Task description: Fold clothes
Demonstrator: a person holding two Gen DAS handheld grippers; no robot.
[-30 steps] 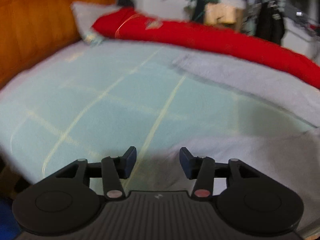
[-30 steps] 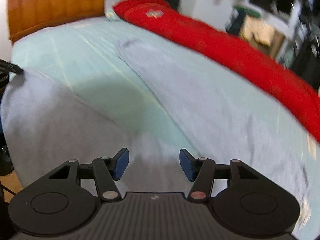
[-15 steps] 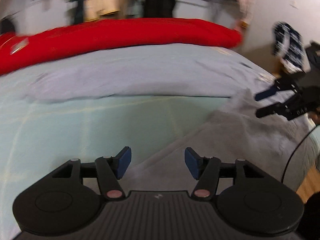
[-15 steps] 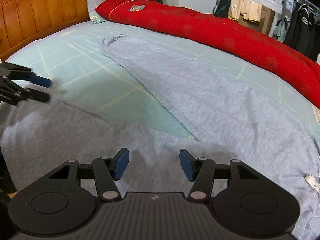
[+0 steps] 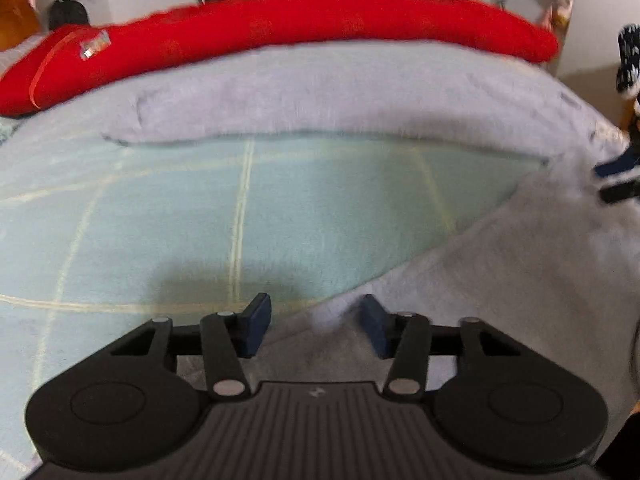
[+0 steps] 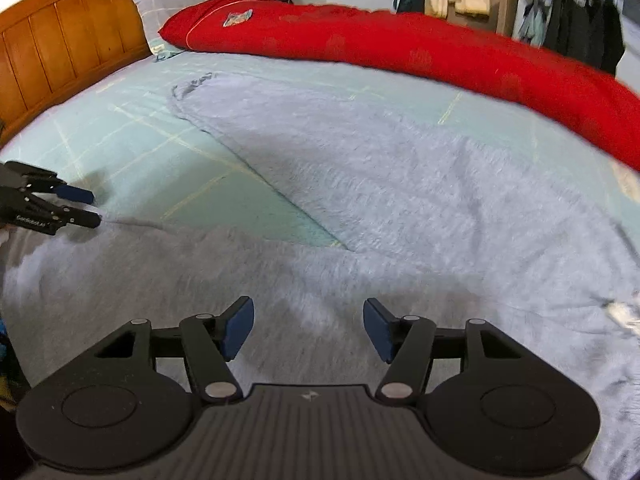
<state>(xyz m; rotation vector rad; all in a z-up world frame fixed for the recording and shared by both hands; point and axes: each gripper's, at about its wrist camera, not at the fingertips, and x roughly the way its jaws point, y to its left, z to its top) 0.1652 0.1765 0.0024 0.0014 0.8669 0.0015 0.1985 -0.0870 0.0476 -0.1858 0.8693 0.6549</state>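
Step in hand: reaching for first grips on the grey garment (image 6: 400, 200), spread flat on the bed (image 6: 168, 152). Left gripper (image 5: 316, 326) jaws closing astride its edge, pads not yet pressing. Right gripper (image 6: 308, 328) jaws opening, nothing between them, cloth below. Next: lower, pinch, lift together. Red quilt (image 6: 400, 44) at 12 o'clock limits folding room; headboard (image 6: 60, 36) at 10.

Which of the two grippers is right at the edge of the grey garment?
The left gripper, closing over the grey garment edge beside bare sheet; the right gripper, opening, sits over its middle.
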